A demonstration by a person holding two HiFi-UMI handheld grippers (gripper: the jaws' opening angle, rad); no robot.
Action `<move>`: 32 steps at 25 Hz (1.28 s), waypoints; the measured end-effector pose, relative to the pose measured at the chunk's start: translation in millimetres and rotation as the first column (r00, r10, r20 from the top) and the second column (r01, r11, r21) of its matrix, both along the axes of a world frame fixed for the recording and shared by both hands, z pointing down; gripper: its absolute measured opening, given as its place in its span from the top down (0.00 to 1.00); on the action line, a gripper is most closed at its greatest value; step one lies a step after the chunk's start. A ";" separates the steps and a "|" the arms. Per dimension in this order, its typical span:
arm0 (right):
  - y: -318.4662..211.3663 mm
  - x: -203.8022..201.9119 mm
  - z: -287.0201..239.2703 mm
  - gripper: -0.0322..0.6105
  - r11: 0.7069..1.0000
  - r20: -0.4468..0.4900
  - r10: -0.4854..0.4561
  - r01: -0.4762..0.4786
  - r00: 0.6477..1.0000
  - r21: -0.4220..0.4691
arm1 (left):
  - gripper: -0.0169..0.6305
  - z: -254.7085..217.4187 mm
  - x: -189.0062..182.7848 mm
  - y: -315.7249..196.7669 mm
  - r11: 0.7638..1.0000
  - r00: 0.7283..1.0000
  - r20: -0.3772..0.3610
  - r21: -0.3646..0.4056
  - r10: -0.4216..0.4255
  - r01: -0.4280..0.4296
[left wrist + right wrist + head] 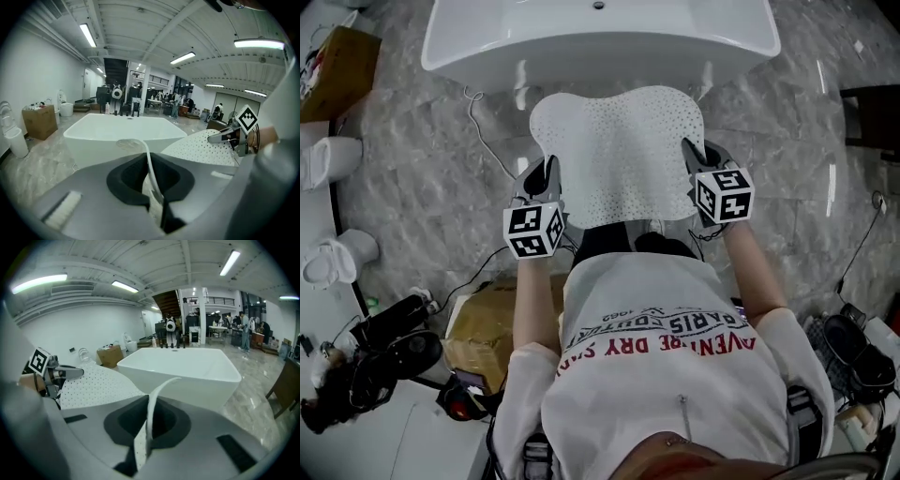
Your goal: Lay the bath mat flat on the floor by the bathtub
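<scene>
A white perforated bath mat (619,155) is held stretched out level in the air between my two grippers, in front of the white bathtub (600,42). My left gripper (544,178) is shut on the mat's left edge, and the thin edge (152,178) runs up between its jaws. My right gripper (698,159) is shut on the mat's right edge (147,427). Each gripper view shows the other gripper across the mat (201,147) (93,385), with the bathtub (122,133) (187,369) just beyond.
Grey marble floor (422,178) lies below the mat. A white cable (483,131) trails by the tub's left foot. A cardboard box (337,70) stands at far left, a brown package (487,328) and camera gear (384,347) near my left side, bags (853,352) at right.
</scene>
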State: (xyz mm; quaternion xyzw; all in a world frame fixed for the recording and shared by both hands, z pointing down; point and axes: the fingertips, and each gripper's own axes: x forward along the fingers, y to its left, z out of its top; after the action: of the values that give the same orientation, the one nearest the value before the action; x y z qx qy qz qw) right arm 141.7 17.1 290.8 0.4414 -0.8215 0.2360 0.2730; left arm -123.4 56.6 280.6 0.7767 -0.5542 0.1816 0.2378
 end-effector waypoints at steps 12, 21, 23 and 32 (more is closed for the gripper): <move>-112.3 -44.1 142.4 0.93 0.989 -0.097 0.088 -0.099 0.991 -0.114 | 0.94 153.3 -68.6 -129.1 0.977 0.999 -0.049 -0.209 0.025 -0.034; -160.4 -40.2 327.2 0.93 0.969 -0.176 0.043 -0.084 0.984 -0.232 | 0.94 339.9 -90.9 -169.2 0.937 0.989 -0.078 -0.337 -0.123 0.090; -166.1 -36.7 367.6 0.93 0.967 -0.198 0.009 -0.059 0.980 -0.246 | 0.94 382.2 -84.6 -173.1 0.940 0.997 -0.030 -0.338 -0.069 0.054; -195.0 -27.8 528.7 0.93 0.963 -0.254 -0.064 -0.007 0.965 -0.269 | 0.94 535.9 -64.9 -198.5 0.921 0.999 0.047 -0.389 0.012 0.007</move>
State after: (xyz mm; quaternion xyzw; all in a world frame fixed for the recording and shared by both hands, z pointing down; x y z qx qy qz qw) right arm 113.9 -177.8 819.5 0.4157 -0.7456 0.2806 0.4388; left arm -188.3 -141.9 816.5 0.7102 -0.5117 0.3069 0.3736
